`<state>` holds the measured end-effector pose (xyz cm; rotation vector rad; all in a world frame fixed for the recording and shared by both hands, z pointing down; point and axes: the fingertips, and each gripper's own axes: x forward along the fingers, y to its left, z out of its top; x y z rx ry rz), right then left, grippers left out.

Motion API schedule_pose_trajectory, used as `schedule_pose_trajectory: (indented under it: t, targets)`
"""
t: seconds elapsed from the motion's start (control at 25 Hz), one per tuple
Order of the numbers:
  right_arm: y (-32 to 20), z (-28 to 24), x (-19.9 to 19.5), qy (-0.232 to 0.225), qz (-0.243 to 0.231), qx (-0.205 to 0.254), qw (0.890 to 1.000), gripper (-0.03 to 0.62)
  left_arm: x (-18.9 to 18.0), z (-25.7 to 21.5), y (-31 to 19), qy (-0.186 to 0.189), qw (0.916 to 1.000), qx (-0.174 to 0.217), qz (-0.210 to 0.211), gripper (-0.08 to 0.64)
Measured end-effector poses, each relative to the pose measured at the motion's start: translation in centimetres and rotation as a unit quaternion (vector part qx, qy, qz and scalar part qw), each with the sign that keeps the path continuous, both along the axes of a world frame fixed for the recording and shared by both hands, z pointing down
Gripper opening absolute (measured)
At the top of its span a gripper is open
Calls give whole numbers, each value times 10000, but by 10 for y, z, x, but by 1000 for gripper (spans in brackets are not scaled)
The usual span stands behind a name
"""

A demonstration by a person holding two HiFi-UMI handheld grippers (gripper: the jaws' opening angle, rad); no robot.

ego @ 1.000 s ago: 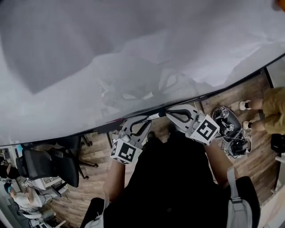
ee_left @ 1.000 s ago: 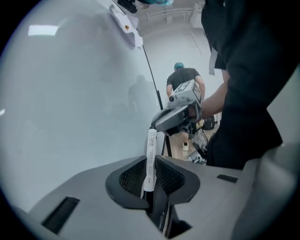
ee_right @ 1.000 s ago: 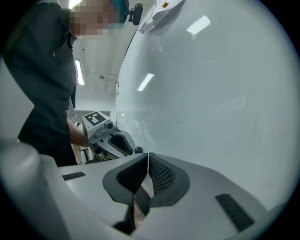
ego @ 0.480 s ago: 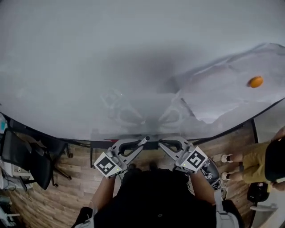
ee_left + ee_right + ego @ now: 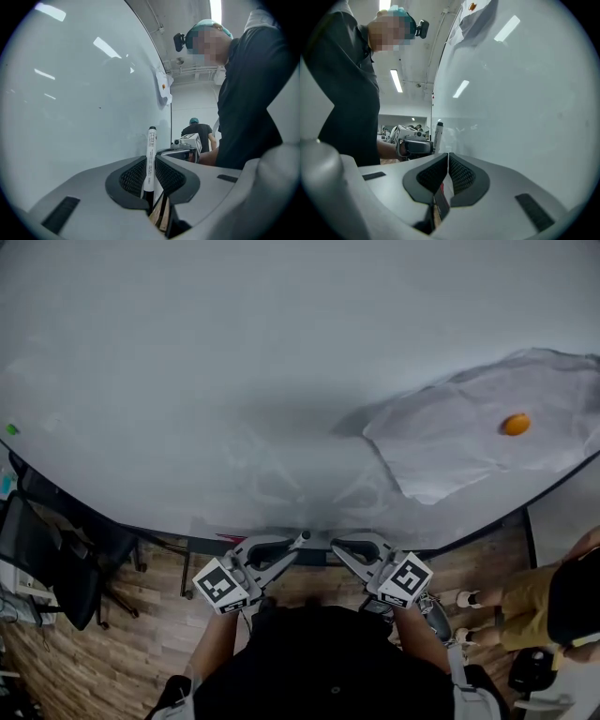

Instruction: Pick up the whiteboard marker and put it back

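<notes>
A person stands close to a big whiteboard (image 5: 281, 352) and holds one gripper in each hand. The left gripper (image 5: 151, 161) is squeezed tight on the whiteboard marker (image 5: 151, 145). The marker sits right between its two black pads and sticks out past the tips. It is white, with a black bit at the far end. The marker is very near the board, but I cannot tell if it touches. The right gripper (image 5: 448, 158) is closed too. Its pads are pressed together with nothing between them. It hangs just beside the left gripper, tip facing tip. Both are low down by the bottom edge of the board. Well off to the right gripper's side, a pale sheet (image 5: 459, 442) lies on the board with a small orange round thing (image 5: 514, 424) on it.
</notes>
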<state>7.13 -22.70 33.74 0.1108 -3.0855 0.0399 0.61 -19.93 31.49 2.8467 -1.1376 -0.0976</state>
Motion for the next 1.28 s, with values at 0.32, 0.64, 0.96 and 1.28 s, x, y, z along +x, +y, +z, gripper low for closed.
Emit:
schedule_pose_trajectory:
  t: [0.32,0.64,0.96,1.28]
  targets:
    - [7,4,10,-17,-95,-68,9999,20,13,4,8,324,9992,-106,202,72]
    - [12,9,10,-152,-77,-162,9997,20,11,0,14,421,9987,-189,200,72]
    - [11,10,8,-174,-60,-165,9997,20,10,-2,10,391,9986,-192,294,72]
    - [4,15,11,-166,-70,-234,9996,20,5,9,5,656,9967,-426,194,72]
